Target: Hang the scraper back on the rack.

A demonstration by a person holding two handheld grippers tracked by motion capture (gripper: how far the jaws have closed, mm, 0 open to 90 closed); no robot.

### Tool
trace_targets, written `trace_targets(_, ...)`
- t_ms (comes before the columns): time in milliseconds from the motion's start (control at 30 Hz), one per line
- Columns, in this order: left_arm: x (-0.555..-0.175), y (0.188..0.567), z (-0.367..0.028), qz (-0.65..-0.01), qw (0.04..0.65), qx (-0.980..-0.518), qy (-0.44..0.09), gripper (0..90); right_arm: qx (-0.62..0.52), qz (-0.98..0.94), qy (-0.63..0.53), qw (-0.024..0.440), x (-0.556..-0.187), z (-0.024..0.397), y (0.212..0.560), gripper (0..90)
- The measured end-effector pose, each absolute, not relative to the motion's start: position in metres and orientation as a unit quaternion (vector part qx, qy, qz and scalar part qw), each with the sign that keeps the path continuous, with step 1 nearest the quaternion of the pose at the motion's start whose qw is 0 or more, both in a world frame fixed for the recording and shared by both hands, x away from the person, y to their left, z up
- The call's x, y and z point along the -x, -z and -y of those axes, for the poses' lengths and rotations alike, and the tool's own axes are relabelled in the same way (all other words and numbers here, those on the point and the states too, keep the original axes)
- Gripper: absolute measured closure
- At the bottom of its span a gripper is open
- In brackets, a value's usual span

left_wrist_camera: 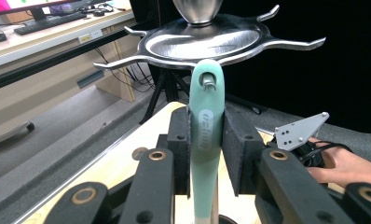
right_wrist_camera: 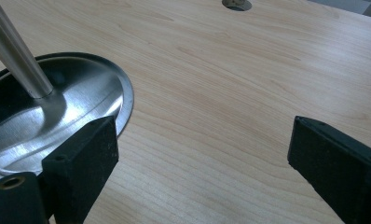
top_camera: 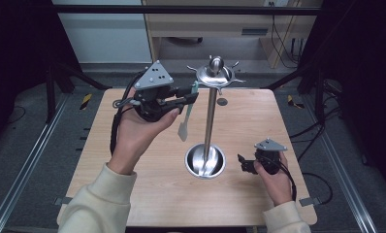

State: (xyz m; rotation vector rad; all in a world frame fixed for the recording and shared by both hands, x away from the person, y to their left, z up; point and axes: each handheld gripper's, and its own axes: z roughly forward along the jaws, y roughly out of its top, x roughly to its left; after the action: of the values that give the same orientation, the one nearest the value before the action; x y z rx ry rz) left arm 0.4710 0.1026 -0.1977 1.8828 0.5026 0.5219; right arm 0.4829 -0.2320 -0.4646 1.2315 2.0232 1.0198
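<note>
The left gripper (left_wrist_camera: 207,154) was clamped on the handle of a mint-green spatula (left_wrist_camera: 206,140), both pads pressing its flat sides. The handle's top end, with its hanging hole, stood right at one hook of the steel utensil rack (left_wrist_camera: 207,42), and a hook tip appeared to sit in the hole already, though whether it bore the weight could not be told. In the high view the same gripper (top_camera: 193,94) was raised beside the rack's crown and the spatula's (top_camera: 184,124) blade hung down alongside the pole (top_camera: 210,121).

To finish this step well, the holder would probably need to keep the handle upright and lower it gently until the hook carried it. Only then should the jaws part, and the gripper should back straight away so it did not drag the handle off or rock the stand.

The right gripper (right_wrist_camera: 202,154) lay low over the table with its jaws wide apart and nothing between them, just beside the rack's round base (right_wrist_camera: 81,107). It seemed well placed to steady that base if the stand tipped.

The light wooden table (top_camera: 133,194) carried little else apart from a small round fitting (top_camera: 222,102) near its far edge. Beyond it were grey floor, black frame rails, trailing cables and a pale wooden desk (top_camera: 230,24) against the back.
</note>
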Motion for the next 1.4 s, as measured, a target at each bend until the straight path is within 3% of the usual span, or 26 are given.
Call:
trace_targets(333, -0.471, 0.198, -0.104, -0.21, 0.53, -0.792, -0.221, 71.2, -0.457, -0.754, -0.38, 0.278, -0.482, 0.232, 0.465, 8.8)
trace_targets(467, -0.468, 0.199, -0.106, -0.215, 0.528, -0.787, -0.235, 58.6, -0.46, -0.753, -0.38, 0.278, -0.482, 0.232, 0.464, 8.7)
trace_targets(633, -0.462, 0.205, -0.112, -0.224, 0.519, -0.785, -0.253, 32.8, -0.459, -0.754, -0.379, 0.279, -0.482, 0.232, 0.464, 8.7)
trace_targets(800, -0.452, 0.222, -0.124, -0.219, 0.497, -0.799, -0.259, 15.4, -0.459, -0.754, -0.378, 0.279, -0.482, 0.231, 0.465, 8.7)
trace_targets(933, -0.443, 0.242, -0.137, -0.226, 0.481, -0.806, -0.26, 9.8, -0.462, -0.752, -0.379, 0.279, -0.481, 0.232, 0.464, 8.7)
trace_targets(1400, -0.423, 0.33, -0.186, -0.26, 0.441, -0.822, -0.249, 4.3, -0.457, -0.757, -0.374, 0.28, -0.482, 0.23, 0.465, 8.7)
